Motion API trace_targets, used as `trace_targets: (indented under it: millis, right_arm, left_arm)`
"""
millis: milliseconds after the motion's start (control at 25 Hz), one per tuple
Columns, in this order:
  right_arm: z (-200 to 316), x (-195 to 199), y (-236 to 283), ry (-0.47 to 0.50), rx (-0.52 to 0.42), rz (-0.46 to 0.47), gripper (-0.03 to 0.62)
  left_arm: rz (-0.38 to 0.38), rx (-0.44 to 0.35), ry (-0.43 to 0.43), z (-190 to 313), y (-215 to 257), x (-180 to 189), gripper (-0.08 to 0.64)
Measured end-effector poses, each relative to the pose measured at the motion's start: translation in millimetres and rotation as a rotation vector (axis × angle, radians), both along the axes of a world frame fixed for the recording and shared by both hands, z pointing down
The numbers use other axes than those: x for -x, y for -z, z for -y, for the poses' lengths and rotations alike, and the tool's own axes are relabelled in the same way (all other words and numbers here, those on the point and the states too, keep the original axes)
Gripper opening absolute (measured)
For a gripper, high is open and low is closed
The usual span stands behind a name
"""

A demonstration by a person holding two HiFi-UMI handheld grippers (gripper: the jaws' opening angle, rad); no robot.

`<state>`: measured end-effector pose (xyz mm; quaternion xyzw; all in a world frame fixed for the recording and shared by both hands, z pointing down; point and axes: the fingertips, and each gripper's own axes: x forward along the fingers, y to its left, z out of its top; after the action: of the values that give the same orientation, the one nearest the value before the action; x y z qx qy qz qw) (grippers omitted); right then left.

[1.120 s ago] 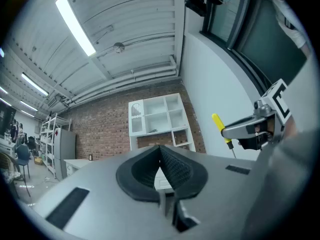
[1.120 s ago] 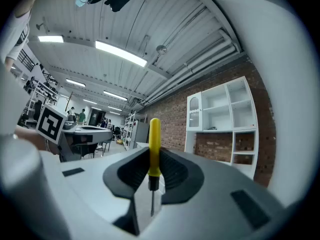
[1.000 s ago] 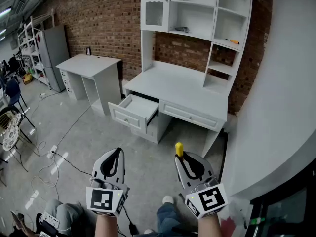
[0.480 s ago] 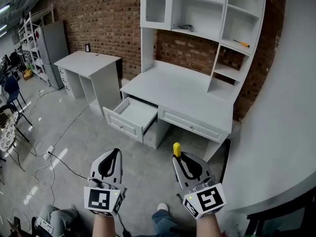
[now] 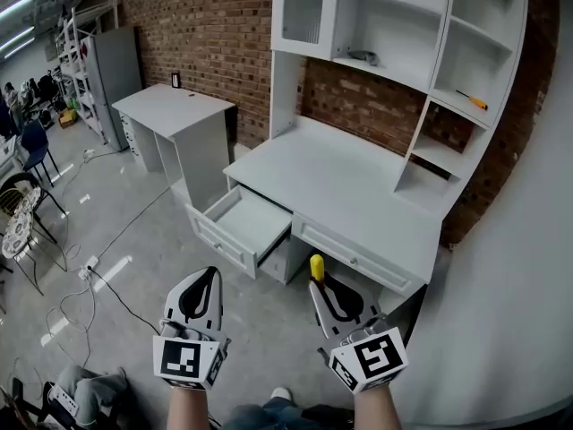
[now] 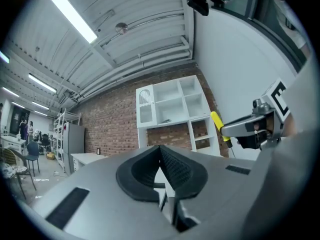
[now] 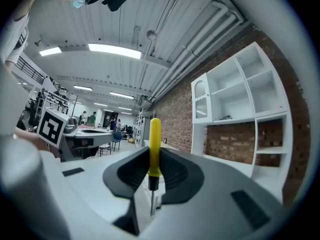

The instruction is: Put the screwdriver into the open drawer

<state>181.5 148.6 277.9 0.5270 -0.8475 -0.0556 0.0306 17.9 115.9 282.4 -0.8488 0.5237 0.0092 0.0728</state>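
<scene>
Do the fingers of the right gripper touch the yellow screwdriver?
Touching. The right gripper view shows the fingers of the right gripper closed on the screwdriver, both against its yellow handle, with no gap.

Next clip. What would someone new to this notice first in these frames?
The yellow-handled screwdriver stands upright, clamped in the right gripper, at the lower middle of the head view. Beyond it, the white desk against the brick wall has its left drawer pulled open. The left gripper is shut on nothing.
</scene>
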Motion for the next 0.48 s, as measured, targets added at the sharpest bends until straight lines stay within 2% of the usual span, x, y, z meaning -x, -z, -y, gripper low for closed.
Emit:
trace_targets:
  millis: [320, 480]
  right_arm:
    - [50, -6, -8, 0.049, 0.015, 0.008, 0.071]
    - [78, -13, -12, 0.035, 0.015, 0.009, 0.071]
  left_arm:
    - [-0.015, 0.019, 0.06, 44, -5, 2, 0.014]
    - [-0.01, 0.004, 0.054, 75, -6, 0, 0.014]
